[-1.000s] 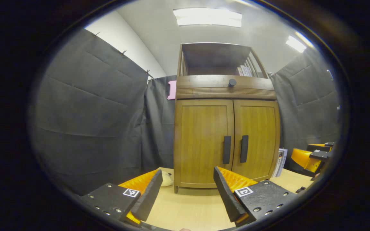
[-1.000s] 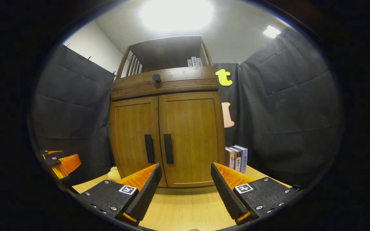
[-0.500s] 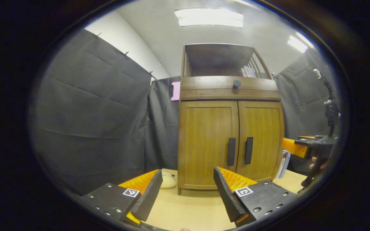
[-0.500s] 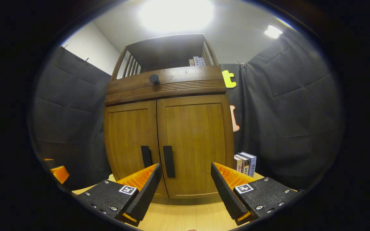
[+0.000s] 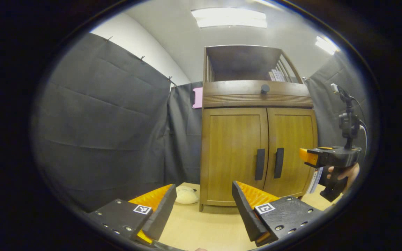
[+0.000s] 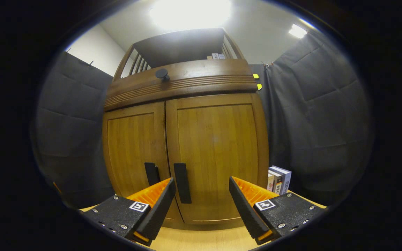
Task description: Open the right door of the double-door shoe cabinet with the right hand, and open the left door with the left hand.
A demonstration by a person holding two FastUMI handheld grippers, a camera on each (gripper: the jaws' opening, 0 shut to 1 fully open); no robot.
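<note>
A wooden double-door shoe cabinet [image 5: 257,139] [image 6: 187,139] stands on a light wooden table with both doors closed. Each door carries a dark vertical handle: the left door handle [image 5: 260,164] [image 6: 150,173] and the right door handle [image 5: 278,162] [image 6: 182,182]. My right gripper [image 6: 201,198] is open, close in front of the right door, its left finger just beside the right handle. My left gripper [image 5: 202,205] is open, farther back from the cabinet with nothing between its fingers. In the left gripper view the right gripper [image 5: 328,157] is held by a hand level with the handles.
Several books [image 6: 278,179] stand to the right of the cabinet. A pale rounded object [image 5: 186,195] lies on the table [image 5: 201,230] left of the cabinet. A drawer with a round knob [image 5: 265,88] sits above the doors. Black cloth walls close in on both sides.
The right gripper has moved forward and closer to the cabinet's right door, which looms larger. The left gripper has shifted leftward, so the cabinet sits further right in its view.
</note>
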